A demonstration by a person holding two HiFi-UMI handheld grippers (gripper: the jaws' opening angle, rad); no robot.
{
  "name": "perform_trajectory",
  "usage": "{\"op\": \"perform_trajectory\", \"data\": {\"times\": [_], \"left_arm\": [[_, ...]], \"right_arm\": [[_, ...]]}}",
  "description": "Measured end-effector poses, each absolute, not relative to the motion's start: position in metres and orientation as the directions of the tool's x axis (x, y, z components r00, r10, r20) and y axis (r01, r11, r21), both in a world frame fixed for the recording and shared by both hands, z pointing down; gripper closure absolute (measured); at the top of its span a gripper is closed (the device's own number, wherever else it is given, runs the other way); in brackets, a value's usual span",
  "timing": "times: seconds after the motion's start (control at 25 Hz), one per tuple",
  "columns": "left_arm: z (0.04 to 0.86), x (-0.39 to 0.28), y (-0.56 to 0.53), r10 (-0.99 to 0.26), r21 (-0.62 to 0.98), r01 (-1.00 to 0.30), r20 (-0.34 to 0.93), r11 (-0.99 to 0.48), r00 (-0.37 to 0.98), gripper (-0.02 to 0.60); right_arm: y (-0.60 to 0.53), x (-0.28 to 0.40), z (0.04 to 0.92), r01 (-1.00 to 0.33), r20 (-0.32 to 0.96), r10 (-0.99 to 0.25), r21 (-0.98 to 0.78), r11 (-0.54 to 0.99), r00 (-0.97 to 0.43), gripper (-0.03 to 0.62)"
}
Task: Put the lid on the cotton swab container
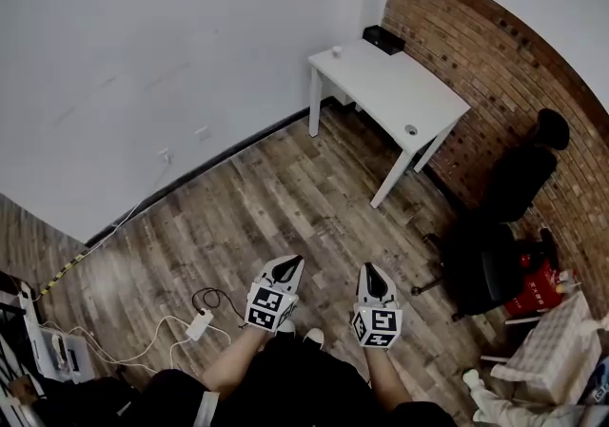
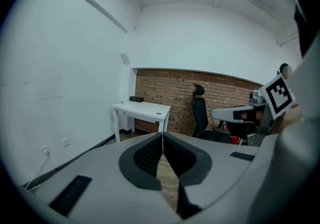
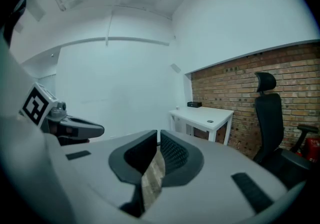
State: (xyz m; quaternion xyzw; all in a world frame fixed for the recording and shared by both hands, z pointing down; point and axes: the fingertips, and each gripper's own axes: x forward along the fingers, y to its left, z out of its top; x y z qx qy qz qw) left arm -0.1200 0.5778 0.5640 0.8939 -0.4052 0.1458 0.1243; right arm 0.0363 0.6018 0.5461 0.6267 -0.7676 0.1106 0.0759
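Left tool [image 1: 291, 263] and right tool [image 1: 369, 269], two in all, both closed empty, one white table [image 1: 390, 87] beyond

**A sparse office room**

A bare, office-like room: a white table [image 1: 390, 83] stands far right against a brick wall [image 1: 466, 45], with a black office chair [image 1: 519, 178] near it. There is plank flooring [image 1: 276, 197], a plain white wall [image 1: 143, 35], and a power strip [image 1: 198, 324] trailing cables at near left.
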Motion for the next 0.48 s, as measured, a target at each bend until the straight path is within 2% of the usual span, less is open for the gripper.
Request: {"op": "perform_trajectory", "data": {"times": [0.48], "left_arm": [[0.578, -0.114, 0.596, -0.679, 0.103, -0.76, 0.384, -0.641, 0.625, 0.563]], "right_arm": [[0.618, 0.036, 0.553, -0.977, 0.267, -0.941, -0.104, 0.186, -0.207, 0.571]]}}
